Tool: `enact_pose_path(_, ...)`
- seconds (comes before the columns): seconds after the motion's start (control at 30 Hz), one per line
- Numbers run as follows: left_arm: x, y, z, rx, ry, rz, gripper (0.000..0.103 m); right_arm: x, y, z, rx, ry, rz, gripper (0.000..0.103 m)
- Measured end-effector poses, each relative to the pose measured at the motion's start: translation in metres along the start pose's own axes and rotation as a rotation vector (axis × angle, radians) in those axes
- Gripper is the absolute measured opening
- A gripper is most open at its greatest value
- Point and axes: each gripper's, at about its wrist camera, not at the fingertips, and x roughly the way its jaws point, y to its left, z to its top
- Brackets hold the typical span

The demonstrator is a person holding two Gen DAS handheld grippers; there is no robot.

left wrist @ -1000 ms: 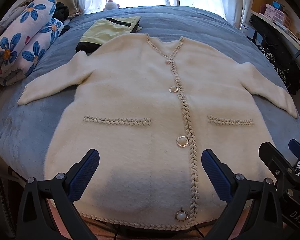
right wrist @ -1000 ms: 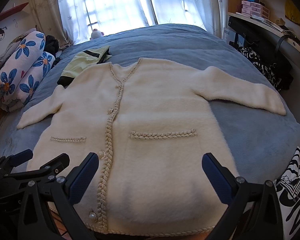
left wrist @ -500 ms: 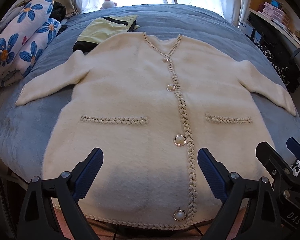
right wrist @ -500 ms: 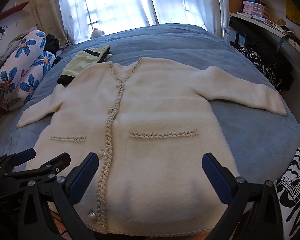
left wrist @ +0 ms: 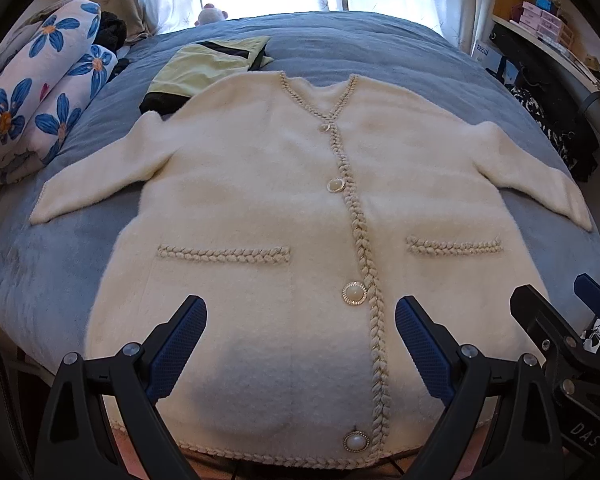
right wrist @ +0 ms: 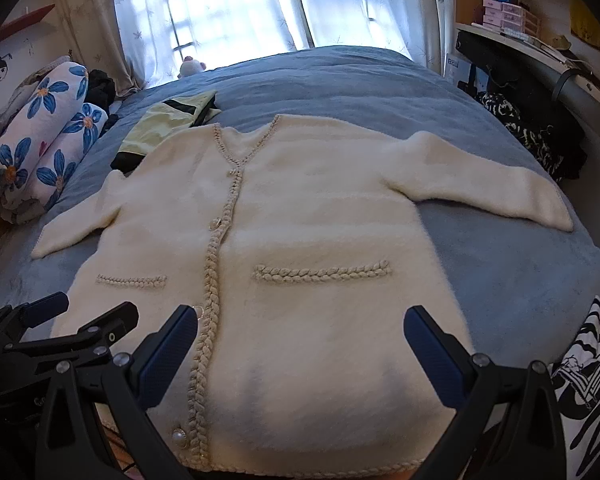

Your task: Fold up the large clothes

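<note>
Cardigan (left wrist: 260,208): cream, fluffy, buttoned, flat on bed (left wrist: 360,40) | left tool (left wrist: 300,344), right tool (right wrist: 300,352): wide, empty

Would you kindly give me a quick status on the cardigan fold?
Left gripper and right gripper open, empty, above the hem. White cardigan flat, buttoned, sleeves spread, unfolded. Yellow-green garment tucked under one shoulder.

I can read only "DAS" in white letters on the black body of the right gripper (left wrist: 556,344); the blue print on the white box (left wrist: 485,49) stays illegible.
</note>
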Motion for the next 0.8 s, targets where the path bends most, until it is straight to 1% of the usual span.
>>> enact_pose_path(0.1, 0.002, -0.004, 0.008, 0.011, 0.001, -0.027, 0.094, -0.002, 0.0, 0.005, -0.012, -0.012, -0.033, 0.103)
enact_pose_path(0.2, 0.0, -0.008, 0.017, 0.021, -0.023, -0.052, 0.094, -0.005, -0.004, 0.015, -0.023, -0.033, -0.063, 0.103)
enact_pose_path(0.3, -0.004, -0.011, 0.026, 0.026, -0.062, -0.032, 0.094, -0.01, -0.013, 0.031, -0.022, -0.07, -0.09, 0.103)
enact_pose_path(0.43, -0.008, -0.011, 0.041, 0.034, -0.109, -0.029, 0.094, -0.023, -0.02, 0.053, -0.028, -0.154, -0.15, 0.103)
enact_pose_path(0.57, -0.017, -0.012, 0.062, 0.058, -0.18, -0.028, 0.094, -0.037, -0.035, 0.08, -0.002, -0.249, -0.207, 0.103)
enact_pose_path(0.63, -0.02, -0.017, 0.076, 0.089, -0.193, -0.03, 0.094, -0.043, -0.047, 0.094, 0.027, -0.287, -0.208, 0.103)
enact_pose_path(0.73, -0.023, -0.025, 0.099, 0.123, -0.196, -0.062, 0.095, -0.047, -0.066, 0.116, 0.064, -0.291, -0.16, 0.103)
enact_pose_path(0.8, -0.03, -0.032, 0.112, 0.132, -0.233, -0.085, 0.095, -0.05, -0.076, 0.127, 0.082, -0.304, -0.151, 0.103)
